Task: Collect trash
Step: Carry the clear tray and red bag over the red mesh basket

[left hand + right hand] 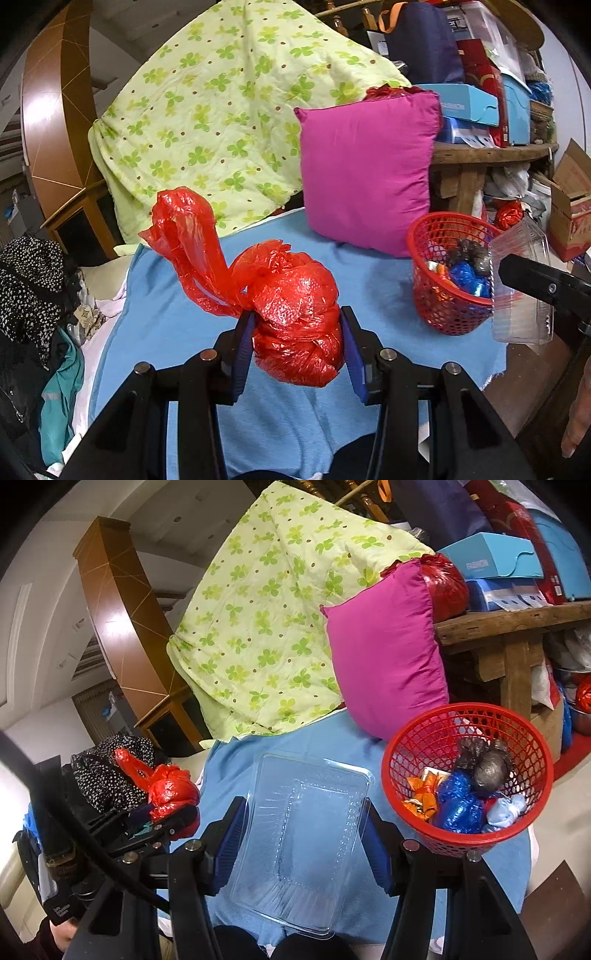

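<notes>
My left gripper (pixel 297 332) is shut on a knotted red plastic bag (pixel 295 314) and holds it above the blue cloth (pixel 166 332). The bag also shows at the left of the right wrist view (pixel 170 790). My right gripper (pixel 304 823) is shut on a clear plastic food tray (pixel 299 834), held above the cloth left of the red mesh basket (pixel 465 834). The basket (pixel 443 314) holds several wrapped bits of trash, among them a blue bag (pixel 458 805) and a grey bag (pixel 491 768). The tray shows at the right of the left wrist view (pixel 524 317), beside the basket.
A magenta pillow (pixel 369 170) stands behind the basket against a green flowered quilt (pixel 221 110). A wooden bench (pixel 517 624) at the right carries boxes and another red bag (pixel 443 583). Clothes (pixel 33 288) are piled at the left. A cardboard box (pixel 572 206) sits far right.
</notes>
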`<state>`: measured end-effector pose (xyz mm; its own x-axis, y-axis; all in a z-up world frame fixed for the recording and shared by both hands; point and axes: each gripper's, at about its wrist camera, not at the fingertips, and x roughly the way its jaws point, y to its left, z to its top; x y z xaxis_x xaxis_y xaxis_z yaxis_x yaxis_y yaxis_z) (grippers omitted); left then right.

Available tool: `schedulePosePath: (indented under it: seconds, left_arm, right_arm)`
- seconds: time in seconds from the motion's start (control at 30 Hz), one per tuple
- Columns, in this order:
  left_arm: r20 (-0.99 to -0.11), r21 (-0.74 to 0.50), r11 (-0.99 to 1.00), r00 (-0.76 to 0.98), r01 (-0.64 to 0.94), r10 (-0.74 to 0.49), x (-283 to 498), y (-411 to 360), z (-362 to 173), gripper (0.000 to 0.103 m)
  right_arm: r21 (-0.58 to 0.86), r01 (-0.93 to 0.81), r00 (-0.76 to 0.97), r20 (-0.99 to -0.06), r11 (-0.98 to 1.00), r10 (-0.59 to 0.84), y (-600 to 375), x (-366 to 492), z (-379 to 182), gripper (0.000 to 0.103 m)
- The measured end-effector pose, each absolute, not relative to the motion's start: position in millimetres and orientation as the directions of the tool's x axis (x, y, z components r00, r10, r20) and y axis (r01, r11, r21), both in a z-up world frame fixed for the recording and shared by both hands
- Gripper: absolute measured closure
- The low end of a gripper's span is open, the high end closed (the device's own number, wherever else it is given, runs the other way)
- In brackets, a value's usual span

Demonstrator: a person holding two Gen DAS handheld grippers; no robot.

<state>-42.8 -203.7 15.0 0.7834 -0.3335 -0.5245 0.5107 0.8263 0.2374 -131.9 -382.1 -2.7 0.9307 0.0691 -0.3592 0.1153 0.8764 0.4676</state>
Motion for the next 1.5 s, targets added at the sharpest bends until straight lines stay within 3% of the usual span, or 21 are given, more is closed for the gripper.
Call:
schedulePosePath:
  seconds: [1.5]
  left_arm:
    - [-0.556, 0.271, 0.744, 0.73, 0.61, -0.397, -86, -242, 11, 0.056]
  right_arm:
    - [0.503, 0.162, 0.947, -0.32, 0.849, 0.009, -407, -185, 3, 0.04]
